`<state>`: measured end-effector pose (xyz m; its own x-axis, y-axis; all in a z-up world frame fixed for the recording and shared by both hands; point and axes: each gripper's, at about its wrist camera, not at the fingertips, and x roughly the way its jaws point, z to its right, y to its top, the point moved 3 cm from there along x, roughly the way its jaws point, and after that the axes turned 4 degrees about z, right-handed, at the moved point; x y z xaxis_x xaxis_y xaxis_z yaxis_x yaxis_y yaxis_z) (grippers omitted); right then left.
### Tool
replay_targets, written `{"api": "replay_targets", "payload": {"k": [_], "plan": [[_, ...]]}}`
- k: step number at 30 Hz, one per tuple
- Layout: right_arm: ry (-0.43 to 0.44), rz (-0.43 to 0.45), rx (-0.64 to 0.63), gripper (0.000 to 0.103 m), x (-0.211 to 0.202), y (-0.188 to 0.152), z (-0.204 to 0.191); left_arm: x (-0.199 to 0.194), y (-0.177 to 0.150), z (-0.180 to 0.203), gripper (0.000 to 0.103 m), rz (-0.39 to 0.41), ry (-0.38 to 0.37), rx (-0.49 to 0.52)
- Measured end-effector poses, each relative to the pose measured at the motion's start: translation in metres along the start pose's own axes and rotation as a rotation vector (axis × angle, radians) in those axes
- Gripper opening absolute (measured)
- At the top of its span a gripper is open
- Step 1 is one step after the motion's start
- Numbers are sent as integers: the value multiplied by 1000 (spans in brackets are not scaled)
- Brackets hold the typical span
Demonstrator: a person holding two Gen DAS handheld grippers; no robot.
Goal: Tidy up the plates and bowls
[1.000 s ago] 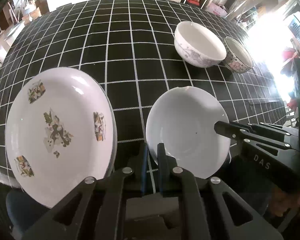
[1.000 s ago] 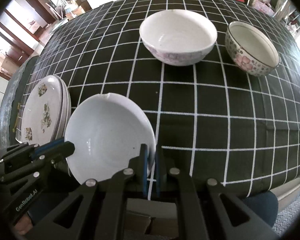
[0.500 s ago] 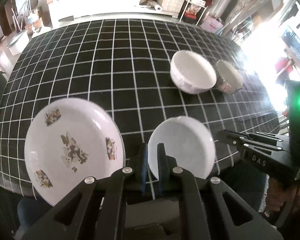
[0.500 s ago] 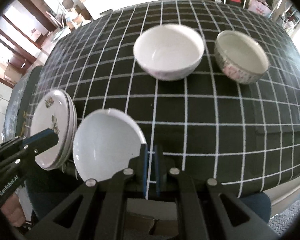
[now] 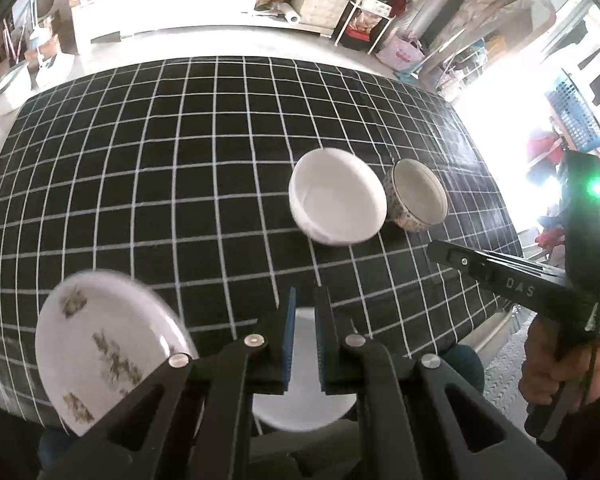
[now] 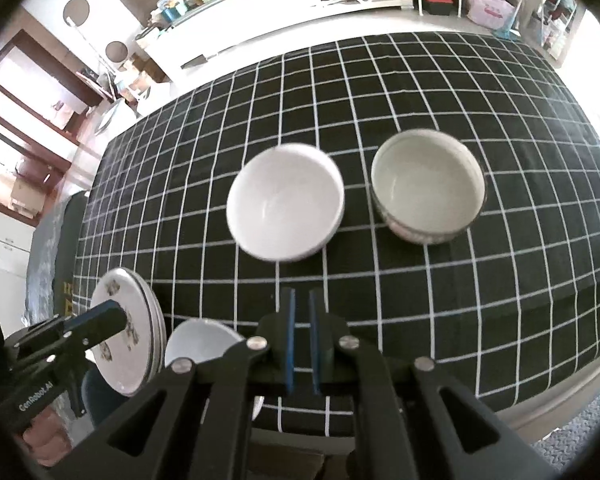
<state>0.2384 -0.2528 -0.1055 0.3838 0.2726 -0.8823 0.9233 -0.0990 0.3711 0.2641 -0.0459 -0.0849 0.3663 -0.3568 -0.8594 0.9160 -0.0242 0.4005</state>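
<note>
A stack of white plates with flower prints sits at the near left table edge; it also shows in the right wrist view. A plain white dish lies near the front edge, mostly hidden under my left gripper, and shows in the right wrist view. A white bowl and a patterned bowl stand side by side mid-table. Both grippers are raised above the front edge. My right gripper and the left one have fingers close together with a narrow gap, holding nothing.
The table has a black cloth with a white grid. Its front edge drops to the floor. Shelves and a white counter with clutter stand beyond the far side. The right gripper's body shows at the left view's right.
Both grippers have pulled up and back from the table. The white dish has slid low under them in view. The jaws show a slight gap now.
</note>
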Motion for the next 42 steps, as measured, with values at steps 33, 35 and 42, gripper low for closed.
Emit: {"api": "replay_targets", "payload": {"k": [33, 35, 42], "plan": [[-14, -132, 66, 10, 89, 61, 29, 131, 65, -11, 8, -127, 33, 12], [-18, -130, 61, 10, 90, 61, 31, 136, 64, -15, 8, -128, 40, 9], [-34, -134, 38, 10, 93, 61, 32, 142, 60, -16, 9, -121, 67, 38]]}}
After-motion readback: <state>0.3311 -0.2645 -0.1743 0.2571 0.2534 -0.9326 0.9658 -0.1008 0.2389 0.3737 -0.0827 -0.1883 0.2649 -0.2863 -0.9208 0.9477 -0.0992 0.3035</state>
